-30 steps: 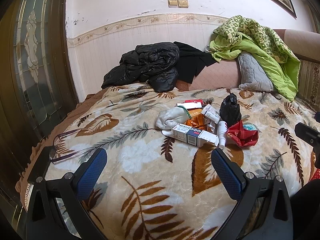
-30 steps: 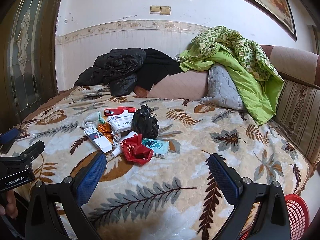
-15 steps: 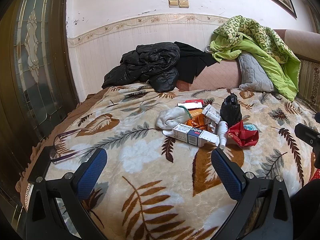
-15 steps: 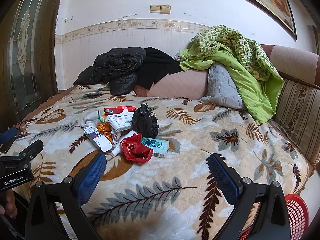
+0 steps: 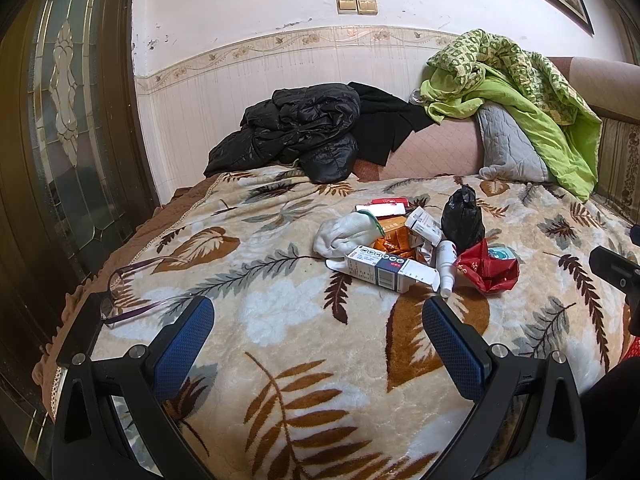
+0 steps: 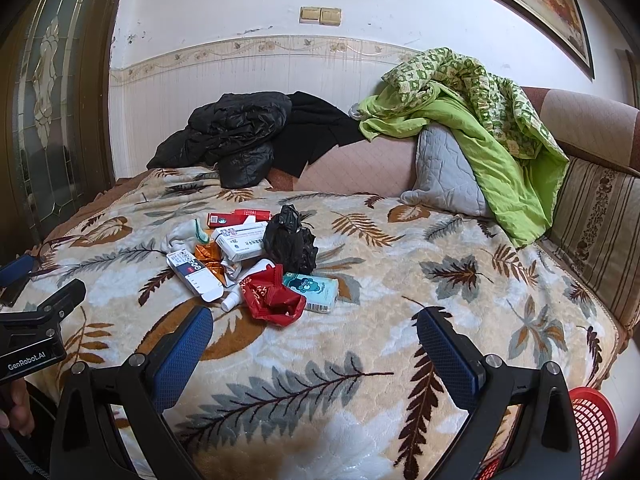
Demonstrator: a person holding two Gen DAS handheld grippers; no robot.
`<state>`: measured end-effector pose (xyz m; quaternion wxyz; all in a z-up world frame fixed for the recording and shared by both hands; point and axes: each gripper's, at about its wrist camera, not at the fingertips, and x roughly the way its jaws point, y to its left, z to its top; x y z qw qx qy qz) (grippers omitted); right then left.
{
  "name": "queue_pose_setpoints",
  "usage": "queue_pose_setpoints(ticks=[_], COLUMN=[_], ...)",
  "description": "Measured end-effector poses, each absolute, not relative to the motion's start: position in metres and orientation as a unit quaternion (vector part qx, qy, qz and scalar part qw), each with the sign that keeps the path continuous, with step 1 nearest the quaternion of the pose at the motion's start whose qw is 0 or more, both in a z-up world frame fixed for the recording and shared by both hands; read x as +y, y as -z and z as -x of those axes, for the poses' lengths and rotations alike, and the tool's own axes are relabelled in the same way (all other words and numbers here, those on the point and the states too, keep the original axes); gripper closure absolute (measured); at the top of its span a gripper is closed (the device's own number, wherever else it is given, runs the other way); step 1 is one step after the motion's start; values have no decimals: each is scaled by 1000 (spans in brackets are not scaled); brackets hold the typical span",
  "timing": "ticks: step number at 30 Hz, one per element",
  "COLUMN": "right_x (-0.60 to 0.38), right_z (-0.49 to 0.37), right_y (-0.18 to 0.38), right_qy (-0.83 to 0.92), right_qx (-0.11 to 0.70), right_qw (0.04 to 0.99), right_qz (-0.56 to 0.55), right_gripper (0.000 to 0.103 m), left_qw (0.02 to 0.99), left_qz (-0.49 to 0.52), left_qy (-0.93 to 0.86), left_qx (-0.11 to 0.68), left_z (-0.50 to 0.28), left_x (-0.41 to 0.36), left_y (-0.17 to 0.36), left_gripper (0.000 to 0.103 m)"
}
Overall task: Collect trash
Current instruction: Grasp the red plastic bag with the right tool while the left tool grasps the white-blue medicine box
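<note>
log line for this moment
phase: pre-grasp | left gripper: open | right gripper: open | trash pile: untouched on blanket

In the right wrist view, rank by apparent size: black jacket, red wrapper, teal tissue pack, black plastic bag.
1. black jacket, despite lying farthest
2. black plastic bag
3. red wrapper, close to the bag; it lies nearer the camera, so this order is unsure
4. teal tissue pack

This is a lived-in bedroom in a home: a bed (image 6: 400, 280) spread with a plush leaf-patterned blanket fills the room, with a grey pillow (image 6: 444, 176), a rumpled green quilt (image 6: 480, 112) and a black puffer jacket (image 6: 232, 136) heaped against its padded headboard. Behind it are a tiled wall with a floral border, light switches (image 6: 321, 15) and framed pictures, and a wooden door with leaded glass (image 5: 64, 120) stands at the left.
</note>
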<state>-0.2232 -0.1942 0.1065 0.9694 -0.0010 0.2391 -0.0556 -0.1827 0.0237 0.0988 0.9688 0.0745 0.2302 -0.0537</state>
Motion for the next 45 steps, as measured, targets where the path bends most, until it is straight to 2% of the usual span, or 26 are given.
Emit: queue_pose_setpoints(ticks=[8,12,17,22,24,26,28,29,30,33,45], right_x=[-194,-203,-222,-224,-224,-225,-226,-227,-227,-224,-247], right_z=[226,217,171,130,113,98,92,91,91,101,117], right_y=[-102,-96,-78,-61,-50,-37,-30,-28,-29,-40,-66], right_qy=[53,28,-45,-68,-69,-71,-71,-74,-75,-74,-47], right_qx=[245,275,366,399,418,440,449,446,440,416,347], right_qw=[968,961,923,904,892,878,871,870,873,890,921], right_qz=[1,-21,-109,-139,-156,-176,-187,-195,-195,-175,-170], right_gripper=[0,3,30,38,48,65,77,87,91,94,96], left_qw=[968,965,955,949,947,944,939,936,933,923,865], left_qz=[-75,-70,-38,-15,-15,-14,-7,-1,3,26,117], left_qy=[52,56,60,66,72,78,83,87,91,95,89], left_qx=[233,247,288,309,314,322,334,340,349,372,480], left_z=[183,179,166,161,159,155,148,144,138,119,9], left_x=[26,32,41,47,45,44,43,42,41,39,-17], left_y=[-96,-92,-87,-83,-82,-81,-80,-79,-78,-77,-57], left_gripper=[0,0,0,0,0,1,2,4,7,13,14])
